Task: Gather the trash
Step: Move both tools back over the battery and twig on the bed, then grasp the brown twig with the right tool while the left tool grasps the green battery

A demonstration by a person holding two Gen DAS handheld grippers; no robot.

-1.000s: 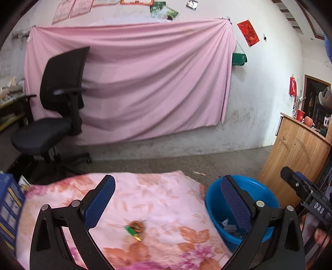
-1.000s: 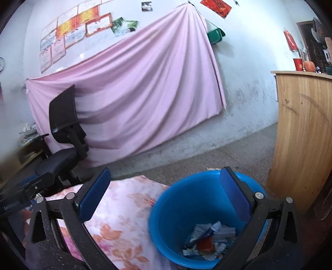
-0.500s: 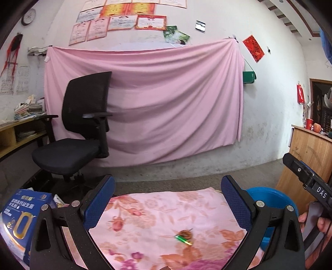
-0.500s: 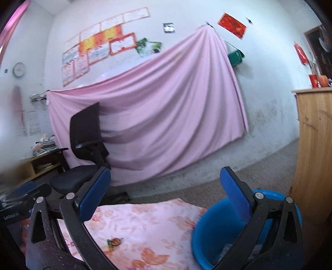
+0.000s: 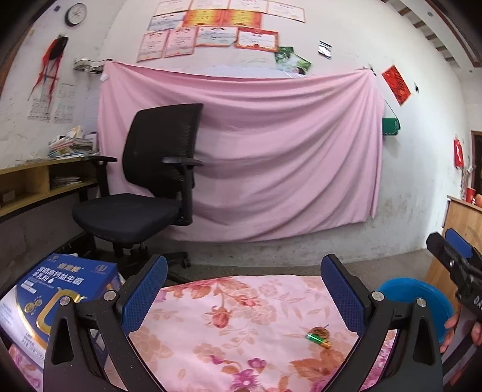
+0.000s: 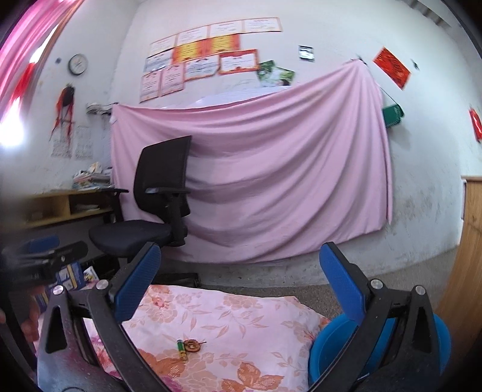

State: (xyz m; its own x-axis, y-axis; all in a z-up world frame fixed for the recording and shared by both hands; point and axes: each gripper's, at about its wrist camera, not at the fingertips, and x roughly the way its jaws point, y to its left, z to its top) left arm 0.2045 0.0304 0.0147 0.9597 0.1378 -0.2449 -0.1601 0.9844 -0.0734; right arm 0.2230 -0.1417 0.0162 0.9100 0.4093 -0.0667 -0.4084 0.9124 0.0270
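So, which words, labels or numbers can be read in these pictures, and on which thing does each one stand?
"DA": white letters, cut off at the picture's edge, on the right gripper as the left wrist view shows it.
Blue box: large Chinese print, too blurred to quote.
Wall certificates: too small.
Clock: numbers too small.
Battery: label unreadable.

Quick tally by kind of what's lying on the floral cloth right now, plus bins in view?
Green and gold cylindrical battery: 1
Small round brown wooden piece, touching the battery: 1
Round blue plastic bin, beside the pink floral cloth: 1
Total: 3
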